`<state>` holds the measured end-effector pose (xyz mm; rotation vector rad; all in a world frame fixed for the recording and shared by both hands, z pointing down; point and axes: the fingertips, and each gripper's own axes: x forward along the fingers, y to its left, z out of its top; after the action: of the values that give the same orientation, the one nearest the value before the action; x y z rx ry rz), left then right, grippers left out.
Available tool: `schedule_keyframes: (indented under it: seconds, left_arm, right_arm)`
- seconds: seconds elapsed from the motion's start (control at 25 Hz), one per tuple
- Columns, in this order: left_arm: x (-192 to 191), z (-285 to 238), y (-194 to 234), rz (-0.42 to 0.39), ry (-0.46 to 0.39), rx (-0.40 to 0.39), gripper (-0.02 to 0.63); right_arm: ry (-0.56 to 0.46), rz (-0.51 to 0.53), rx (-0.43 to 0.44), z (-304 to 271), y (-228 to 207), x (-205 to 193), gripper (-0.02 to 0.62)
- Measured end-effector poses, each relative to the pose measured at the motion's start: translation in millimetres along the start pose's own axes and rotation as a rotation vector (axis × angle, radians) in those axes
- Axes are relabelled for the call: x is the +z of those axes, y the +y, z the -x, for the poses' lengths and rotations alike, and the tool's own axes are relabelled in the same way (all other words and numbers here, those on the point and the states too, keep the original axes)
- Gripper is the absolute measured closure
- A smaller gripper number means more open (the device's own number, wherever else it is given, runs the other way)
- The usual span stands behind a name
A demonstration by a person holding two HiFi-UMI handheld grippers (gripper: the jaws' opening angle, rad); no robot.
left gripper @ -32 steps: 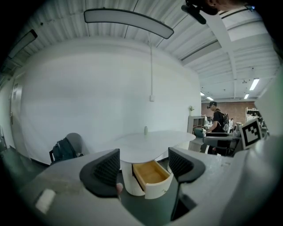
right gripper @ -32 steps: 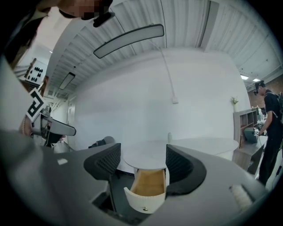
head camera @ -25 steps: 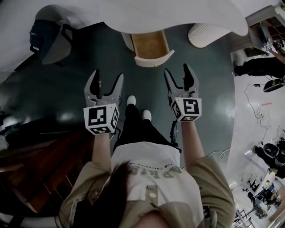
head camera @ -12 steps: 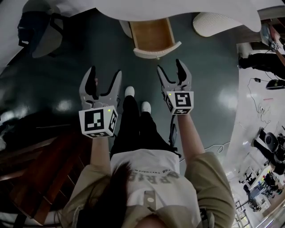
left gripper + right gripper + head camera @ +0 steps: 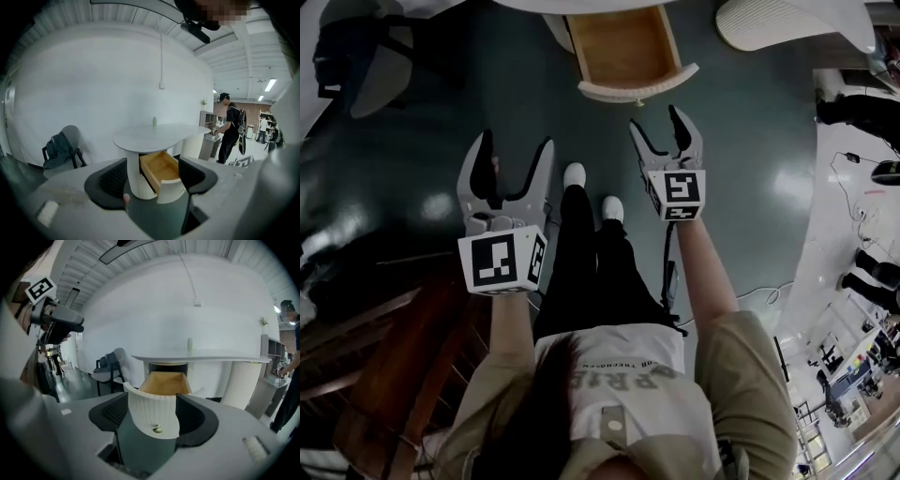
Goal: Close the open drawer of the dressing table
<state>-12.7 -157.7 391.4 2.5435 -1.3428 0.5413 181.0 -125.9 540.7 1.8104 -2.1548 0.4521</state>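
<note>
The dressing table's drawer (image 5: pixel 623 49) stands pulled out, its wooden inside bare and its white ribbed front (image 5: pixel 639 86) facing me. In the right gripper view the drawer front (image 5: pixel 153 412) with a small brass knob (image 5: pixel 157 429) lies straight ahead between the jaws. My right gripper (image 5: pixel 664 133) is open, a short way short of the drawer front. To the left, my left gripper (image 5: pixel 514 161) is open too and holds nothing. In the left gripper view the drawer (image 5: pixel 161 169) shows under the white table top (image 5: pixel 159 134).
A grey chair with a dark bag (image 5: pixel 356 56) stands at the left. A white ribbed cabinet (image 5: pixel 778 23) is at the right of the table. A small bottle (image 5: pixel 189 344) stands on the table top. A person (image 5: pixel 230 125) stands far right. Cables (image 5: pixel 853 202) lie on the pale floor.
Both grippers have moved forward toward the drawer, and the right one now sits close before its front. Both stay open.
</note>
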Motion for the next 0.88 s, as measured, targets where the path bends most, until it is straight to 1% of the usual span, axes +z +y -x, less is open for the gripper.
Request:
schedule_keyframes:
  seconds: [0.36, 0.52, 0.76, 0.88]
  left_arm:
    - [-32.2, -15.5, -4.0, -0.018, 0.010, -0.025, 0.258]
    - [-45.8, -20.2, -2.9, -0.020, 0.012, -0.031, 0.258]
    - [-61.1, -25.0, -3.5, -0.024, 0.014, -0.041, 0.258]
    - [-72.4, -25.2, -7.5, -0.029, 0.030, -0.055, 0.258]
  right_arm:
    - [0.083, 0.013, -0.009, -33.1, -1.4, -60.9, 0.282]
    - [0.149, -0.016, -0.016, -47.2, -0.6, -88.1, 0.282]
    - [0.187, 0.008, -0.047, -66.3, -3.7, -107.9, 0.291]
    - [0.201, -0.007, -0.051, -72.8, -4.3, -117.9, 0.293]
